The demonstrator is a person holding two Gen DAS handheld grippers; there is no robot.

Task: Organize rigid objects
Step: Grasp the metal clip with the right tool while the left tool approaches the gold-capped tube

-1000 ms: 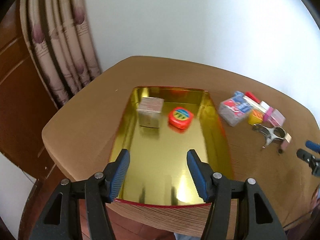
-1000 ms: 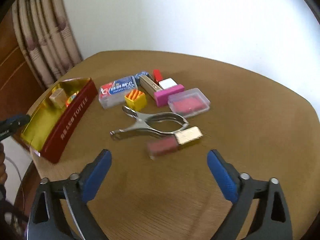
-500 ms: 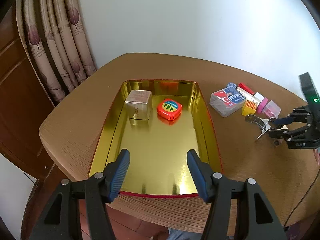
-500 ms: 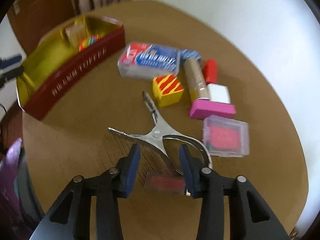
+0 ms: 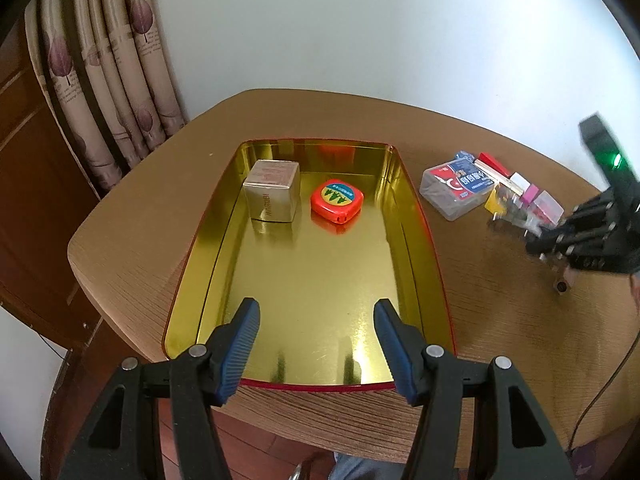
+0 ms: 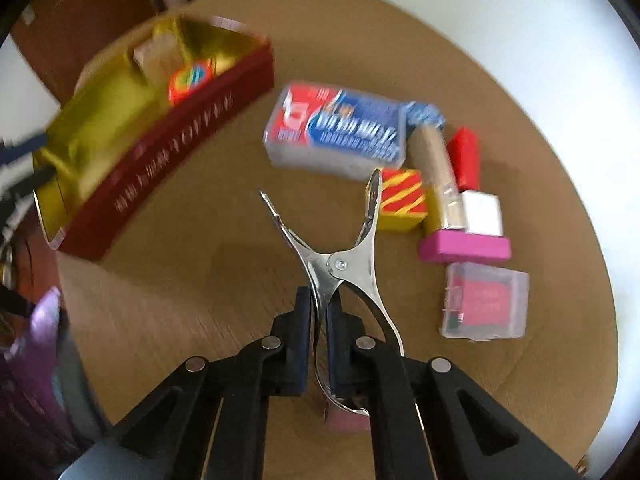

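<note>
Metal clamp pinched for transfer to the tin

The left gripper (image 5: 316, 344) is held wide and empty over the near edge of the gold-lined red rectangular tin (image 5: 412, 216); on the round wooden counter (image 6: 200, 280) to its right, the shiny steel spring clamp (image 6: 340, 256) is pinched by one handle in the right gripper (image 6: 318, 320). A level lift is advised, since the thin handle may pivot. The pink item under the right gripper is mostly hidden.

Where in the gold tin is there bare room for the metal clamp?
The tin's near half is bare, from the silver box and orange tape measure down to the left gripper. The far end is crowded.
</note>
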